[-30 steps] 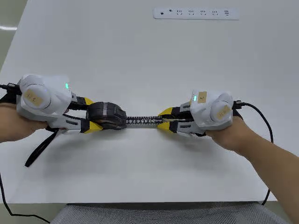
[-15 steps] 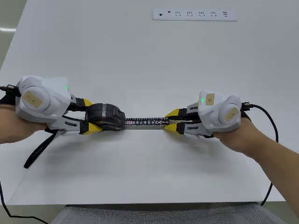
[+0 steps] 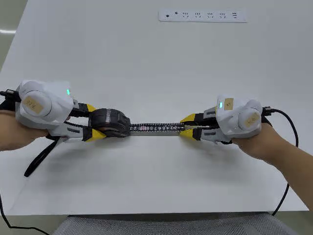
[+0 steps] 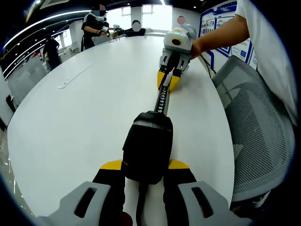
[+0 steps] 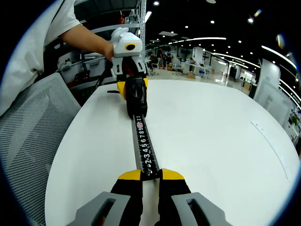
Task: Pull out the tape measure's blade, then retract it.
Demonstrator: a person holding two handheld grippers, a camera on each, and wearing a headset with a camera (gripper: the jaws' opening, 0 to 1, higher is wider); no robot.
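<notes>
A dark grey tape measure case (image 3: 110,122) lies on the white table (image 3: 146,58), clamped between the yellow-tipped jaws of my left gripper (image 3: 95,121). Its dark numbered blade (image 3: 155,128) runs out to the right. My right gripper (image 3: 189,126) is shut on the blade's end. In the left gripper view the case (image 4: 147,147) sits between my jaws and the blade (image 4: 162,100) leads to the right gripper (image 4: 168,81). In the right gripper view the blade (image 5: 143,148) stretches from my jaws to the case (image 5: 136,98) held by the left gripper (image 5: 132,89).
A white power strip (image 3: 202,15) lies at the table's far edge. A black strap (image 3: 41,155) trails from the left gripper toward the front left. A cable (image 3: 289,161) hangs off the right gripper. A grey mesh chair (image 3: 166,225) sits below the front edge.
My right gripper has moved to the right with the blade's end, and more of the blade shows between the two grippers. The left gripper and the case have stayed put.
</notes>
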